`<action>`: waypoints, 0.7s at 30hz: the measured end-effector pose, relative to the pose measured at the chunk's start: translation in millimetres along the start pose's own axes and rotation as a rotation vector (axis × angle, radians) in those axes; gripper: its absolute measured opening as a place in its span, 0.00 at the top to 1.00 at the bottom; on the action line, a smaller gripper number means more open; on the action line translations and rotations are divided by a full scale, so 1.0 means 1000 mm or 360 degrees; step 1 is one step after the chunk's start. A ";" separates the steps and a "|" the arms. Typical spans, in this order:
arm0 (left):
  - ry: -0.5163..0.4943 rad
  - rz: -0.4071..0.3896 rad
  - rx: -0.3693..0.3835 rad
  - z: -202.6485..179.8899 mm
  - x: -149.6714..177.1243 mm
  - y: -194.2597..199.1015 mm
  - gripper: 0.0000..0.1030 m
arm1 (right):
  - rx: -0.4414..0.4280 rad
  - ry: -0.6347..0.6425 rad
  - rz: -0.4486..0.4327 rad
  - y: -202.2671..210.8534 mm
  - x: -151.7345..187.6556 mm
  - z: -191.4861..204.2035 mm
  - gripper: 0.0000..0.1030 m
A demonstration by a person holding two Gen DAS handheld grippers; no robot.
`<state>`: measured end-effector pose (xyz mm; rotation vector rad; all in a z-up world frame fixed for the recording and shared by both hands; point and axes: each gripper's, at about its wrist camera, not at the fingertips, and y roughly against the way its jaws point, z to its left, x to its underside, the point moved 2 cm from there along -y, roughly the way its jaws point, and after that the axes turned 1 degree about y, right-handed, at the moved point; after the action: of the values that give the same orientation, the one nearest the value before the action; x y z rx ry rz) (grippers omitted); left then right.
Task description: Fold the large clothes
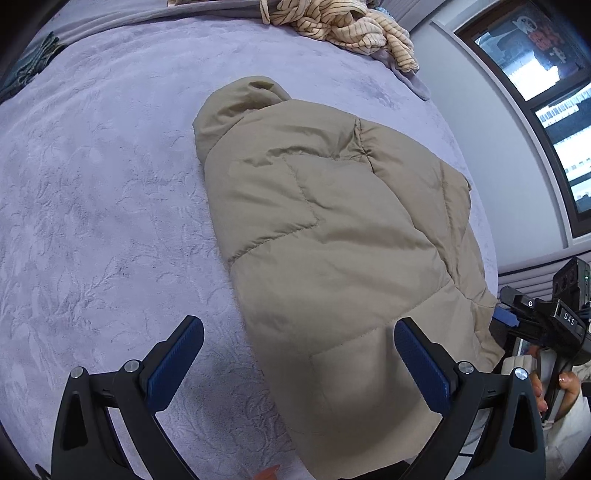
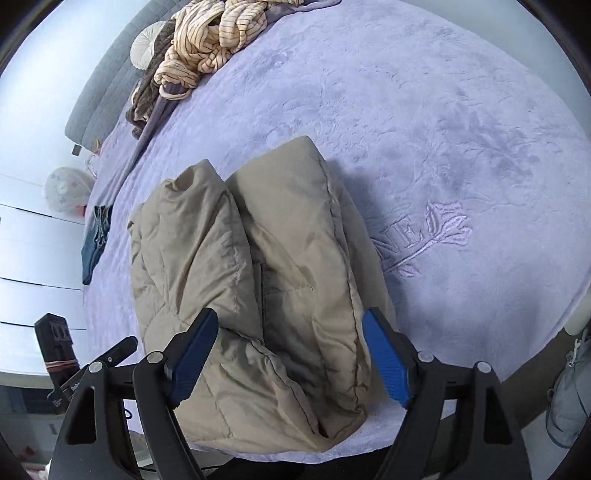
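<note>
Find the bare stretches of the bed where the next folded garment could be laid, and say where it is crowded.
Bare lavender blanket lies left of the beige puffer jacket, bordered by folded jeans at the far left edge. Another patch lies right of the jacket, around the embroidered flower. The head end is crowded by the striped clothes heap.

Bare bedspread [image 1: 92,206] lies open left of the jacket [image 1: 332,229]; striped clothes [image 1: 343,26] crowd the far edge.

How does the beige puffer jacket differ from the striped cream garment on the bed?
The beige puffer jacket is plain, quilted and folded into a neat bundle; the striped cream garment has dark thin stripes and lies crumpled in a heap. The jacket lies near both open grippers, the striped garment at the far edge. Both rest on the lilac blanket.
</note>
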<state>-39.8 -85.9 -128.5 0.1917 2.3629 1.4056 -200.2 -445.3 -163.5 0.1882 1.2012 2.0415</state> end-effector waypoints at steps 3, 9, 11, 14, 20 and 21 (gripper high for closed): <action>0.0090 0.0045 0.0118 0.009 -0.005 -0.011 0.00 | -0.0038 0.0051 0.0026 -0.005 -0.015 -0.006 0.18; 0.0240 0.0091 0.0375 0.023 -0.016 -0.039 0.00 | -0.0229 -0.0032 0.0191 -0.039 -0.048 -0.042 0.00; 0.0288 0.0112 0.0445 0.029 -0.019 -0.052 0.00 | -0.0301 -0.0101 0.0251 -0.056 -0.058 -0.056 0.00; 0.0378 0.0125 0.0541 0.040 -0.020 -0.067 0.00 | -0.0434 -0.0247 0.0351 -0.090 -0.067 -0.076 0.00; 0.0491 0.0170 0.0626 0.049 -0.023 -0.085 0.00 | -0.0977 -0.0370 0.0419 -0.110 -0.080 -0.062 0.00; 0.0487 0.0176 0.0622 0.047 -0.023 -0.087 0.00 | -0.1019 -0.0320 0.0437 -0.107 -0.082 -0.052 0.00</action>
<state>6.9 -96.8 -217.9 0.2279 2.9093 1.0648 -110.1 -506.2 -258.5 0.2458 0.3754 2.4679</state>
